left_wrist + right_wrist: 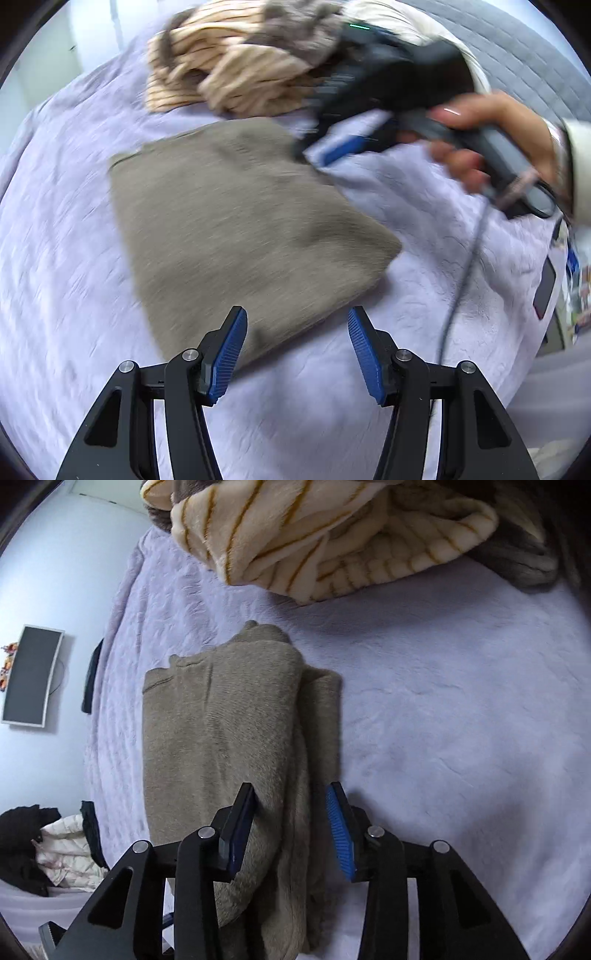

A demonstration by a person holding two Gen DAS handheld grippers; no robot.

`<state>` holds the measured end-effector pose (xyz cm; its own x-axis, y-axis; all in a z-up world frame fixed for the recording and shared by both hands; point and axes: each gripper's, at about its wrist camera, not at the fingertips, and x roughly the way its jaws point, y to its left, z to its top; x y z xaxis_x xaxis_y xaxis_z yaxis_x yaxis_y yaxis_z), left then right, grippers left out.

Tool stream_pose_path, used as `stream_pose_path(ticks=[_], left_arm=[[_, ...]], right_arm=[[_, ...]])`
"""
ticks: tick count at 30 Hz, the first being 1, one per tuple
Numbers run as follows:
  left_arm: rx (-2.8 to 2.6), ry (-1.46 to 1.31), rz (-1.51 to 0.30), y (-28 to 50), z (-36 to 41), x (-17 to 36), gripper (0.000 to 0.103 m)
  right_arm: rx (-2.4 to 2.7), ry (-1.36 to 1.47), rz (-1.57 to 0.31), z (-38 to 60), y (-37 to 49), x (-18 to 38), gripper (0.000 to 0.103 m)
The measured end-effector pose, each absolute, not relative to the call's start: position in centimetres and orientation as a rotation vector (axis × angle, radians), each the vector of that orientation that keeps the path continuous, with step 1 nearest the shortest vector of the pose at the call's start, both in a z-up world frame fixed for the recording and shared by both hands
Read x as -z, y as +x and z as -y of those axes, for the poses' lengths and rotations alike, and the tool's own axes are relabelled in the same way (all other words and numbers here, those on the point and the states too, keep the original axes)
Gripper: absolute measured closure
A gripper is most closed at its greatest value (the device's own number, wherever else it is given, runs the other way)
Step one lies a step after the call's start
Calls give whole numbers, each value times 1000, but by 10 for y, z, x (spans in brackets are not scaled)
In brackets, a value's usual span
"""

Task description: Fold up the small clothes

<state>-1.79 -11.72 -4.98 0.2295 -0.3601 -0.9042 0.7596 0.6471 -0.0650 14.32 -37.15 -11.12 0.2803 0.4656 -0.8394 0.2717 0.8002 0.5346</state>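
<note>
the folded taupe garment [236,746] lies mid-frame on the lavender bedspread [443,720]. the right gripper [291,830] has its fingers spread apart astride the garment's near fold, not clenched. the left gripper [297,354] is released, fingers wide over the cloth's lower corner. a striped cream heap [332,535] crowds the top edge. a wall monitor [31,675] sits at far left.
</note>
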Motion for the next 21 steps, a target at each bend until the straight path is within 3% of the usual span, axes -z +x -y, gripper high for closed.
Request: stream_pose_path(ticks=[4, 12, 21], left_arm=[[667, 339, -1111, 11, 92, 43, 45], [450, 255, -1224, 59, 78, 82, 45], [449, 274, -1292, 58, 79, 106, 45]], right_arm=[[-103, 747, -1272, 386, 109, 94, 63], [-223, 740, -1155, 343, 68, 48, 66], [-122, 580, -1358, 308, 63, 114, 66]])
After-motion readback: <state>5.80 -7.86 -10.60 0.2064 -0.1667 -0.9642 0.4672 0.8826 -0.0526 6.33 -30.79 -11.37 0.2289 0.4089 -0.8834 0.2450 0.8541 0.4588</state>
